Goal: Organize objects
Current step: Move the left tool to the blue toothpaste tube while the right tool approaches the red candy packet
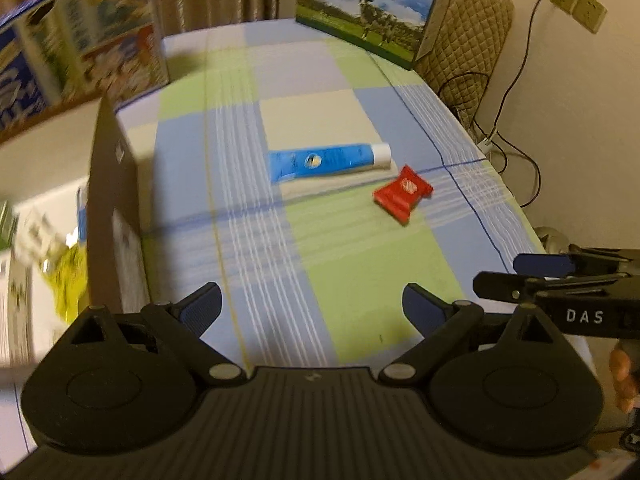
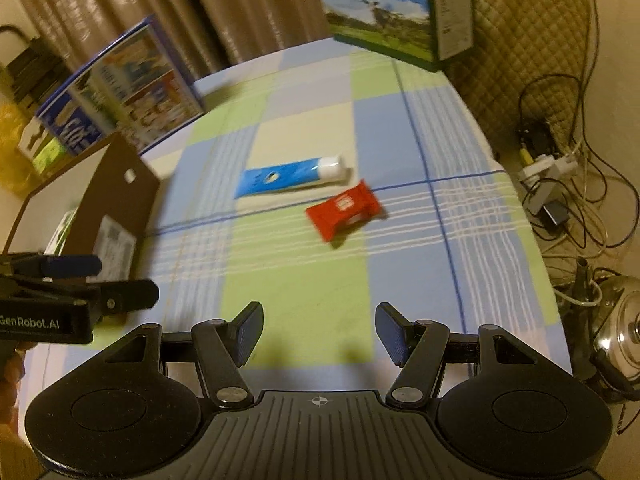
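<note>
A blue tube with a white cap (image 1: 329, 160) (image 2: 294, 177) lies flat on the checked cloth near the table's middle. Just right of it and a little nearer lies a red packet (image 1: 403, 193) (image 2: 345, 214). My left gripper (image 1: 312, 312) is open over the near part of the cloth, well short of both, with nothing between its fingers. My right gripper (image 2: 318, 334) is open too and holds nothing; the packet lies ahead of it. Each gripper shows from the side at the edge of the other's view, the right gripper (image 1: 532, 274) and the left gripper (image 2: 100, 280).
A brown open box (image 1: 114, 208) (image 2: 116, 200) stands at the table's left edge with items inside. A blue printed carton (image 1: 80, 48) (image 2: 128, 88) stands at the back left, a milk carton box (image 1: 372, 12) (image 2: 396, 8) at the back right. Cables and a power strip (image 2: 548, 168) lie right of the table.
</note>
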`<state>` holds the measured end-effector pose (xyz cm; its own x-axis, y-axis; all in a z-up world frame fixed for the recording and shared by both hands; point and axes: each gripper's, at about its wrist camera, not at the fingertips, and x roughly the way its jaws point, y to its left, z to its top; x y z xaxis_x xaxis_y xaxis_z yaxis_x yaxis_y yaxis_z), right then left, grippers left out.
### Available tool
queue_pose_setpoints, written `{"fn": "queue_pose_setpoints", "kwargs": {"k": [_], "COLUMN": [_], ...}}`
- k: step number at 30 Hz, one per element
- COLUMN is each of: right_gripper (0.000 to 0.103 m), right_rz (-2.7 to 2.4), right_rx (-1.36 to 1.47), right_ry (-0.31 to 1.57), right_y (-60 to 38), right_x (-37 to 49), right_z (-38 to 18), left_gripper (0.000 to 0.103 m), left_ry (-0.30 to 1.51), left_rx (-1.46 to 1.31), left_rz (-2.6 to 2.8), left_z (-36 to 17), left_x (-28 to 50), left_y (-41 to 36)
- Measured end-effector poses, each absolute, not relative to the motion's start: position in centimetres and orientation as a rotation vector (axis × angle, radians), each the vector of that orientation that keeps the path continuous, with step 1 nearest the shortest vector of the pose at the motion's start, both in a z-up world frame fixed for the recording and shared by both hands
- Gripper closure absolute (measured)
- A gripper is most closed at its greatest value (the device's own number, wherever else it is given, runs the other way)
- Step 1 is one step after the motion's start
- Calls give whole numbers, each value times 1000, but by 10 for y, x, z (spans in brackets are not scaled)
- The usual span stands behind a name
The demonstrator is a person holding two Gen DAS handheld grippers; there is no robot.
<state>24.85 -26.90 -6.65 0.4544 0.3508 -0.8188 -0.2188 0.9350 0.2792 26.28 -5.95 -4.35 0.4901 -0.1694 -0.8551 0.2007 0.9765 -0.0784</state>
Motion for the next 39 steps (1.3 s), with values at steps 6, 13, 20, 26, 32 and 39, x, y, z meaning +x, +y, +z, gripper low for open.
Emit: {"fn": "queue_pose_setpoints", "kwargs": {"k": [6, 13, 20, 26, 32, 39], "right_gripper": [43, 44, 44, 44, 45, 69], "right_rz": [305, 262, 217, 183, 132, 165], "right_rx": [220, 317, 382, 404, 334, 115], "right_ry": [1031, 1046, 1079, 1077, 1037, 1010], "right_y": [-272, -268, -262, -256, -245, -240], "right_x": [280, 319, 347, 361, 369, 366], "right_z": [-82, -103, -123, -132, -136, -139], "left_gripper": [9, 13, 16, 16, 16, 22], "left_ry": [999, 1028, 1064, 1080, 1090, 1077], "left_rx": [166, 268, 329, 363, 378, 401], "left_rz": [-263, -284, -311, -333, -351, -422], "left_z": [-50, -75, -96, -108, -117, -123], "left_x": [306, 354, 386, 403, 413, 419], "left_y": [-79, -90, -92, -91, -90, -98]}}
